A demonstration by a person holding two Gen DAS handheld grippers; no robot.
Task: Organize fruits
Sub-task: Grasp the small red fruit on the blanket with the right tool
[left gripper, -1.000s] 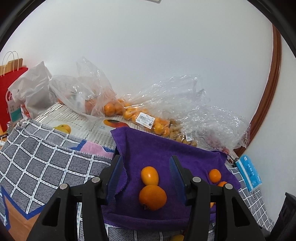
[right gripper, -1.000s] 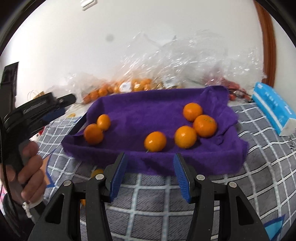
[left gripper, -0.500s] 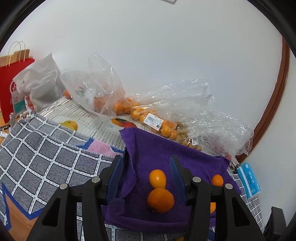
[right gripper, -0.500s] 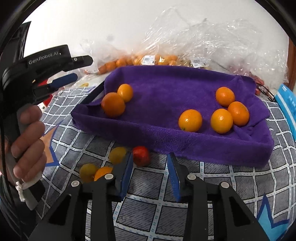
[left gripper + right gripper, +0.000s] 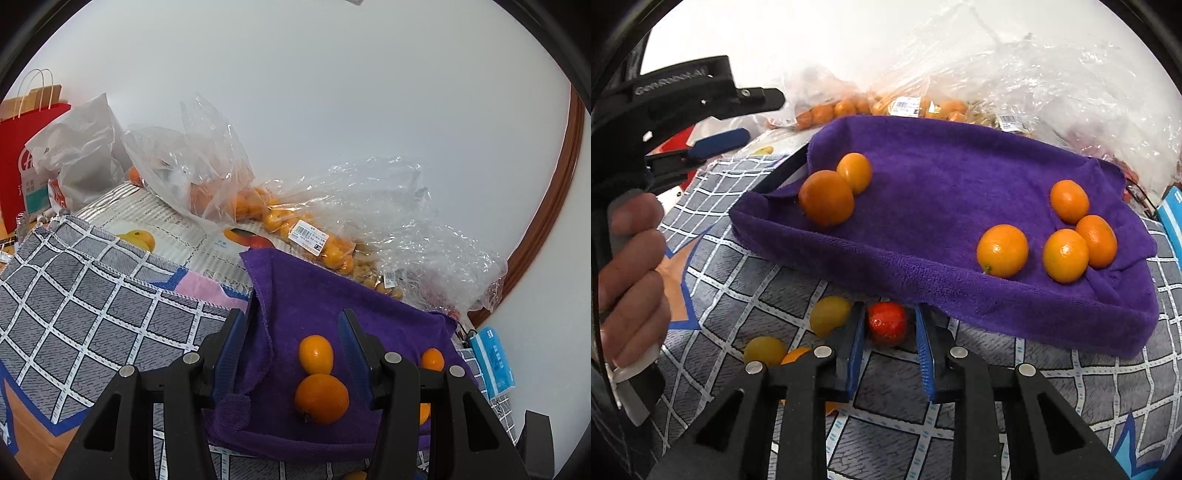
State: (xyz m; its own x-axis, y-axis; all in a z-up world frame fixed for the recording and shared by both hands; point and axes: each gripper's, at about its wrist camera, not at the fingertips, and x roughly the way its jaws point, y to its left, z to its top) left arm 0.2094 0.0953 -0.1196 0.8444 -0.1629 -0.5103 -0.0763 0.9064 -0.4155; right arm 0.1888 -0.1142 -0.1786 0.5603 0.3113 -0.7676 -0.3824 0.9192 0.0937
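A purple towel (image 5: 942, 177) lies over a shallow tray and carries several oranges, such as one at the right (image 5: 1002, 251). At its left end sit a big orange (image 5: 826, 197) and a kumquat (image 5: 854, 172). In front of it, on the checked cloth (image 5: 1052, 384), my right gripper (image 5: 889, 308) has closed its jaws on a red cherry tomato (image 5: 886, 325). Yellow tomatoes (image 5: 829, 315) lie just left of it. My left gripper (image 5: 291, 315) hangs open and empty over the towel (image 5: 314, 295), above the kumquat (image 5: 316, 353) and the orange (image 5: 321, 398).
Clear plastic bags of oranges (image 5: 321, 243) pile up against the wall behind the towel. A red paper bag (image 5: 14, 147) and a white bag (image 5: 81, 155) stand far left, a blue tissue pack (image 5: 493, 360) at the right. A hand (image 5: 631, 258) holds the left gripper.
My right gripper came down from the towel's front edge to the loose tomatoes on the cloth and narrowed its jaws around the red one. The left gripper rolled slightly and stayed open.
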